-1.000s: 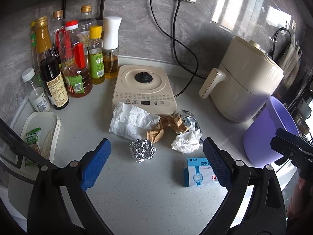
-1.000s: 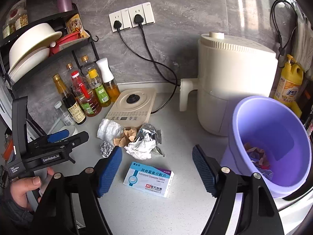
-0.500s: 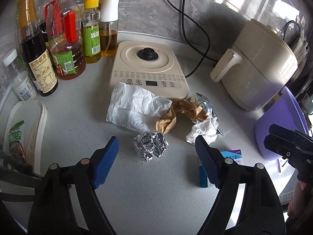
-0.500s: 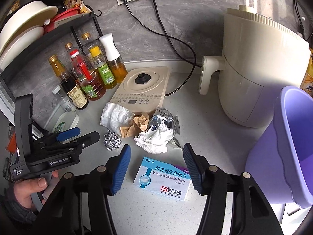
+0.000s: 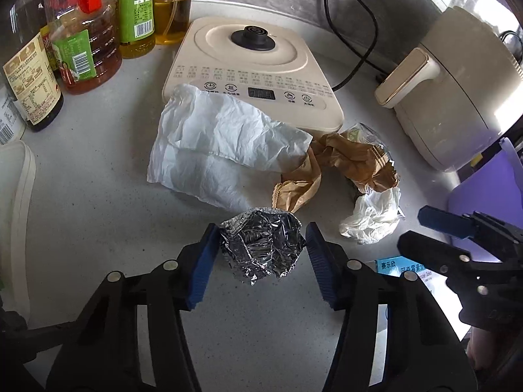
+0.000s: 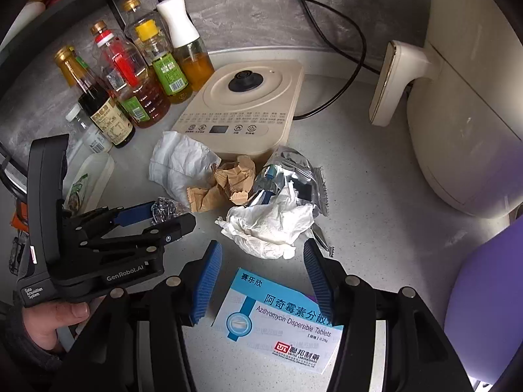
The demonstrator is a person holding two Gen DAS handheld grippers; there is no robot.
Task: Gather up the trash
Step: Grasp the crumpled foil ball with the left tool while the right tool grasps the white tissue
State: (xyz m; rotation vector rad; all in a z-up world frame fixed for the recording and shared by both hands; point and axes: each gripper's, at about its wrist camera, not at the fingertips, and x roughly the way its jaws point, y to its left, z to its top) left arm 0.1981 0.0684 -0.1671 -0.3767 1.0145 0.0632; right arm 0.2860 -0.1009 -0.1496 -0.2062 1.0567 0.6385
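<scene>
A crumpled foil ball (image 5: pixel 261 245) lies on the counter between the blue pads of my left gripper (image 5: pixel 260 254); the jaws stand open around it, about touching its sides. Behind it lie white paper (image 5: pixel 215 150), brown paper (image 5: pixel 353 160) and a white tissue wad (image 5: pixel 372 215). My right gripper (image 6: pixel 260 277) is open above a blue-white tablet box (image 6: pixel 278 320), with the tissue wad (image 6: pixel 271 225) and a silver wrapper (image 6: pixel 287 170) just beyond. The left gripper (image 6: pixel 157 219) and foil ball (image 6: pixel 163 207) show in the right wrist view.
A beige induction cooker (image 5: pixel 251 58) sits behind the trash. Oil and sauce bottles (image 5: pixel 81 32) stand at the left. A cream air fryer (image 5: pixel 457 91) stands at the right, a purple bin (image 6: pixel 483 294) beside it. A white tray (image 5: pixel 16 212) lies at the far left.
Both grippers moved forward and down. The left jaws narrowed around the foil ball. The right gripper dropped over the tablet box.
</scene>
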